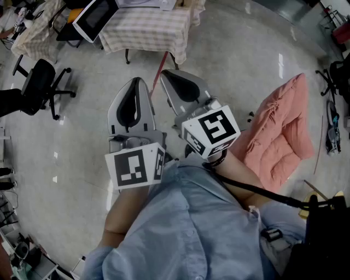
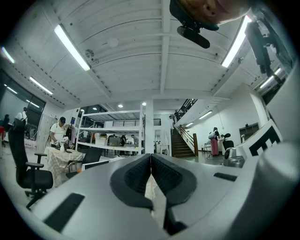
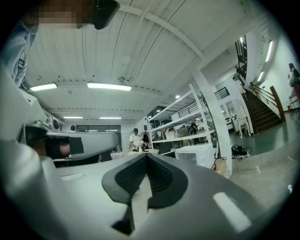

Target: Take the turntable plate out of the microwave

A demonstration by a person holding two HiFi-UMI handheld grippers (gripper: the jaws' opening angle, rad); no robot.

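Note:
The white microwave (image 1: 95, 16) stands at the left end of a table with a checked cloth (image 1: 147, 30), far ahead of me; its door looks closed and the turntable plate is hidden. It also shows in the right gripper view as the microwave (image 3: 197, 154) beyond the jaws. My left gripper (image 1: 135, 82) and right gripper (image 1: 165, 74) are held side by side in front of my body, above the floor and well short of the table. The left gripper (image 2: 150, 157) has its pads pressed together with nothing between them. The right gripper (image 3: 146, 157) is likewise shut and empty.
A black office chair (image 1: 38, 82) stands on the floor at the left. A pink cushion (image 1: 281, 131) lies at the right. Metal shelving (image 2: 112, 136), a staircase (image 2: 185, 140) and people at tables are in the background. Bare floor lies between me and the table.

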